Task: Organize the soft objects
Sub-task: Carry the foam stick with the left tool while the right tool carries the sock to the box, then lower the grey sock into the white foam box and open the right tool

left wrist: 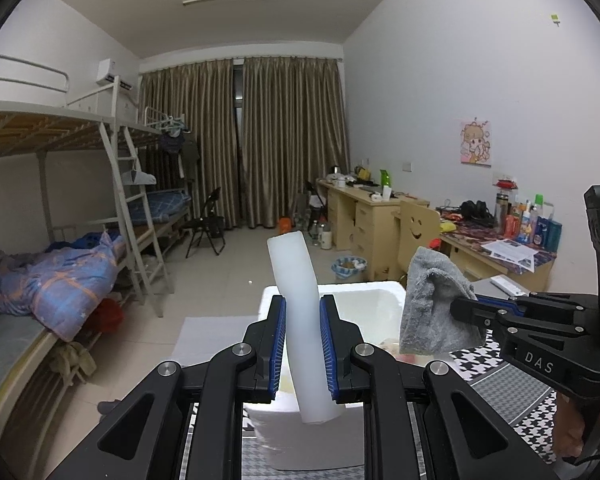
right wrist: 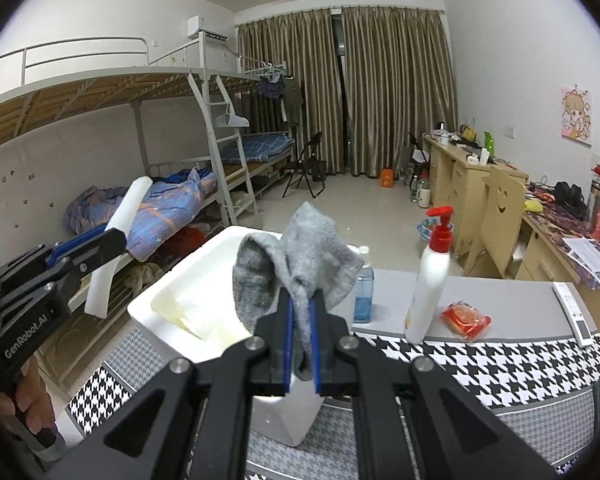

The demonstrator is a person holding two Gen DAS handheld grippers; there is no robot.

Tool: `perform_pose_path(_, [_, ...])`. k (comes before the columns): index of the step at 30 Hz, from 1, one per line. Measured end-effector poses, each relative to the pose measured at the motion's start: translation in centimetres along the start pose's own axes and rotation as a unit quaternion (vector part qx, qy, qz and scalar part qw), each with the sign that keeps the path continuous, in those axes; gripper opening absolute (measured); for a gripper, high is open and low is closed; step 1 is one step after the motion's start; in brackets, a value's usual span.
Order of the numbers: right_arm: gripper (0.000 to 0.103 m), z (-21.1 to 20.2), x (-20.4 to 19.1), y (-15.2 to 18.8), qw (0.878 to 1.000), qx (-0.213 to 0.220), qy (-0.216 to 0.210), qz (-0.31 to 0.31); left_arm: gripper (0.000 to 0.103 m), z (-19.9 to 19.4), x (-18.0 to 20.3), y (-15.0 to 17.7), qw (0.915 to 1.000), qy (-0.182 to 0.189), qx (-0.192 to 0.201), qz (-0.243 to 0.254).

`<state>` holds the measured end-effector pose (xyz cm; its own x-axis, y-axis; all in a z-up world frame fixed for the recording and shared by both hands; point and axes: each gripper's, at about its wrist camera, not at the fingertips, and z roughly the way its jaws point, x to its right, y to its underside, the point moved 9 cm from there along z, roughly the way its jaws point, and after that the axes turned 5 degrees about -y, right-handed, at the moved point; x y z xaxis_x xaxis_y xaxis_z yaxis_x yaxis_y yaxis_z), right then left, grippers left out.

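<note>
Your left gripper (left wrist: 302,354) jaws clench the white foam strip (left wrist: 296,320) upright; your right gripper (right wrist: 301,350) jaws pinch the grey cloth (right wrist: 296,256). Both hang directly over the foam box (right wrist: 172,300), the cloth nearer its middle.

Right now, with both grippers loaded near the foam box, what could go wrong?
1. The left gripper pinches the white foam strip low down; its long free end could catch the white foam box rim.
2. The grey cloth in the right gripper flares wide, so part might drape outside the box.
3. The pump bottle stands close by and could be knocked.
</note>
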<state>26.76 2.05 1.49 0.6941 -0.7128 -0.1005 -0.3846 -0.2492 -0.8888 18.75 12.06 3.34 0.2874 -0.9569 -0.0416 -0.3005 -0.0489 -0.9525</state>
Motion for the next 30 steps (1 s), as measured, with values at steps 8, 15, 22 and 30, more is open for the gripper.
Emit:
perform_pose_path(8, [0.01, 1.0, -1.8, -0.4, 1.0, -0.009, -0.012, -0.007, 0.018, 0.4, -1.2, 0.3, 0.9999, -0.013, -0.005, -0.004])
perform_pose_path(15, [0.01, 2.2, -2.5, -0.6, 1.0, -0.019, -0.02, -0.009, 0.018, 0.1, -2.5, 0.4, 0.9996, -0.027, -0.004, -0.012])
perform_pose_path(22, [0.01, 3.2, -3.3, -0.6, 0.999, -0.03, -0.026, -0.012, 0.018, 0.3, -2.7, 0.7, 0.9994, -0.03, -0.008, -0.012])
perform_pose_path(30, [0.01, 4.5, -4.1, -0.5, 0.998, -0.039, -0.032, -0.022, 0.018, 0.1, -3.5, 0.8, 0.9988, -0.042, -0.009, -0.023])
